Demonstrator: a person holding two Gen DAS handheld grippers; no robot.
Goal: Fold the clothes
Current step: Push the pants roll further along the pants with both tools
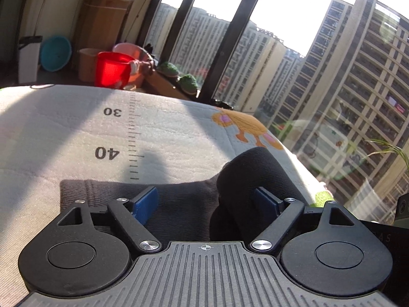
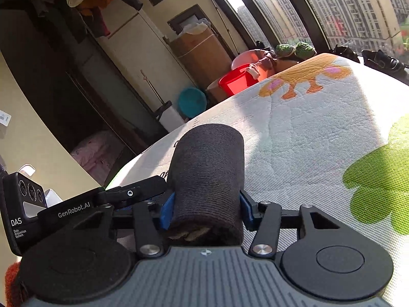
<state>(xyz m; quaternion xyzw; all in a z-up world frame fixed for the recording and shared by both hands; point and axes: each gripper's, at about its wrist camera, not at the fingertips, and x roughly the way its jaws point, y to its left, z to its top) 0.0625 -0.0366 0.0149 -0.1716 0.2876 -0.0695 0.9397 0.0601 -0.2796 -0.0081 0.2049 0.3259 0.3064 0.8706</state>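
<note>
A dark grey ribbed knit garment [image 1: 179, 204] lies on a quilted white mat [image 1: 64, 128] printed with a ruler and cartoon animals. Part of it is rolled up into a thick bundle [image 2: 208, 179]. In the left wrist view my left gripper [image 1: 207, 202] is open, its blue pads wide apart over the flat part, with the rolled part [image 1: 253, 179] against the right pad. In the right wrist view my right gripper [image 2: 205, 211] is shut on the rolled bundle, blue pads pressing both its sides. The left gripper's body [image 2: 76, 209] shows at the left there.
A red bucket [image 1: 112, 69], pink basin, teal basin [image 1: 55, 52] and cardboard box [image 1: 104, 18] stand beyond the mat's far edge. A large window with dark frames [image 1: 230, 38] runs along the right side. Small green plants [image 1: 189, 83] sit on the sill.
</note>
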